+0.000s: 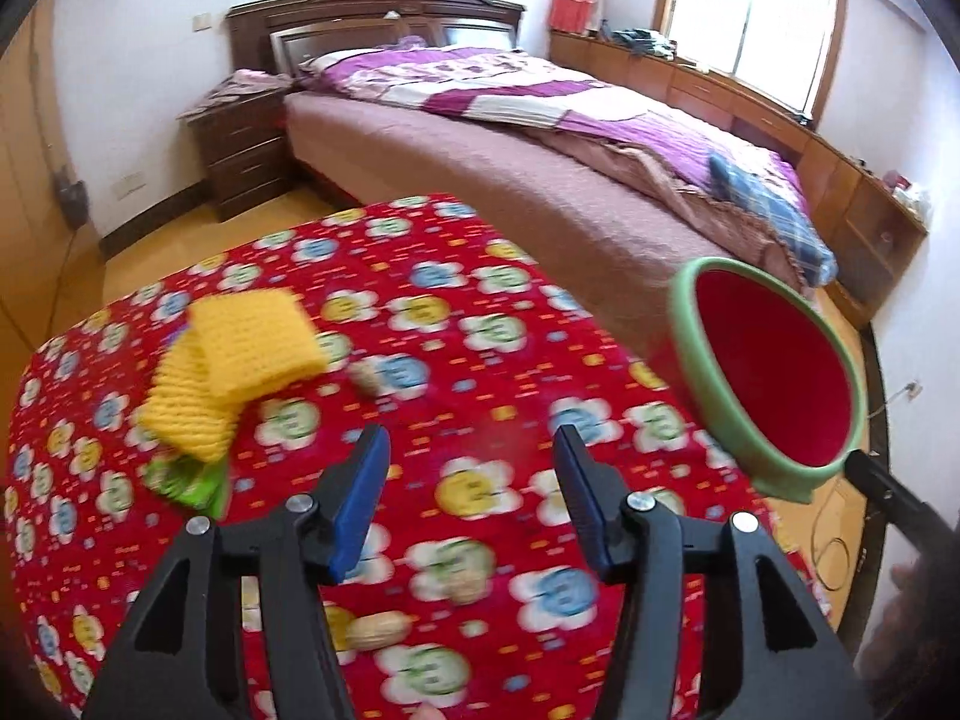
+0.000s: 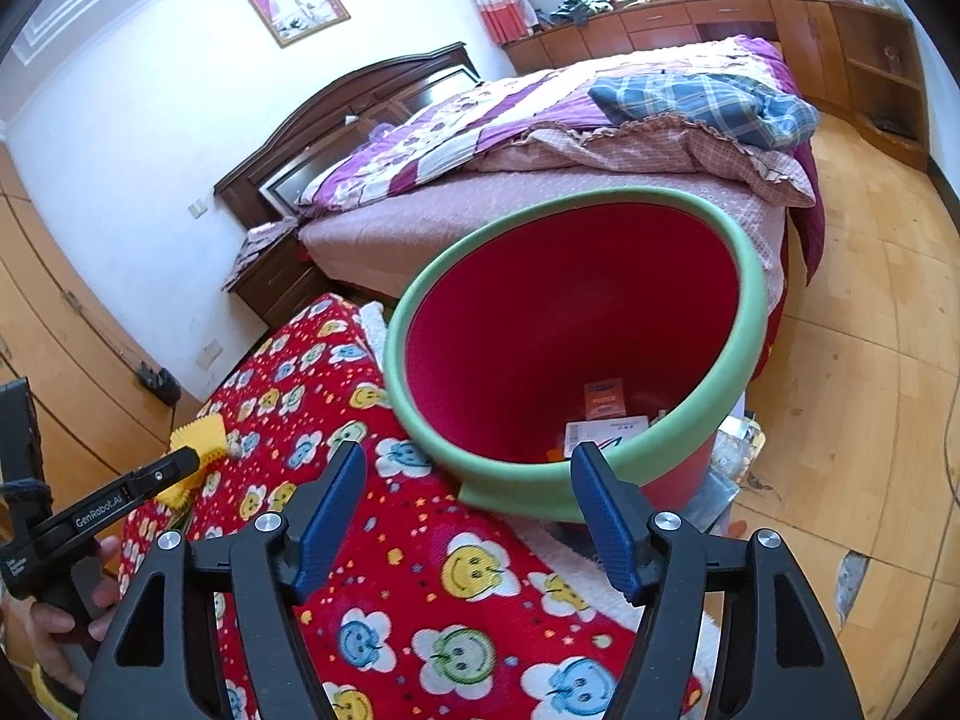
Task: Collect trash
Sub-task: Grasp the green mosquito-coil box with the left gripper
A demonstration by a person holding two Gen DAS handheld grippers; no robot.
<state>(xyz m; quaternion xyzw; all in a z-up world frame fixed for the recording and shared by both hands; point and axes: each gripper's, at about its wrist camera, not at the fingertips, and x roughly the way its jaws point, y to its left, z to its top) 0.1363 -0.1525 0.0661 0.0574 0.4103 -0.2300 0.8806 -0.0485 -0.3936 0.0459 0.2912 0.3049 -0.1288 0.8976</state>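
- While the red plastic bin with its green rim point(image 2: 576, 324) sits tipped toward the table's edge, its mouth faces the clutter, presumably so scraps can go straight in; a few paper and card scraps already lie at its bottom.
- Jaws of the right gripper point(image 2: 468, 480) stand apart with nothing between them, just at the bin's near rim; the right pad looks close to the rim, though I cannot tell whether it touches.
- Over the red smiley-flower tablecloth point(image 1: 480, 360) the left gripper point(image 1: 471, 459) hangs with its jaws spread and empty, aimed down at the cloth.
- Trash left on the table: yellow foam netting sheets point(image 1: 240, 360) stacked at the far left, a green wrapper point(image 1: 192, 480) tucked under them, and peanuts in their shells — one point(image 1: 378, 630) lying just below the left gripper's jaws, another point(image 1: 366, 378) beside the netting.
- My guess is that the netting or the near peanut comes next, being closest to the left gripper.
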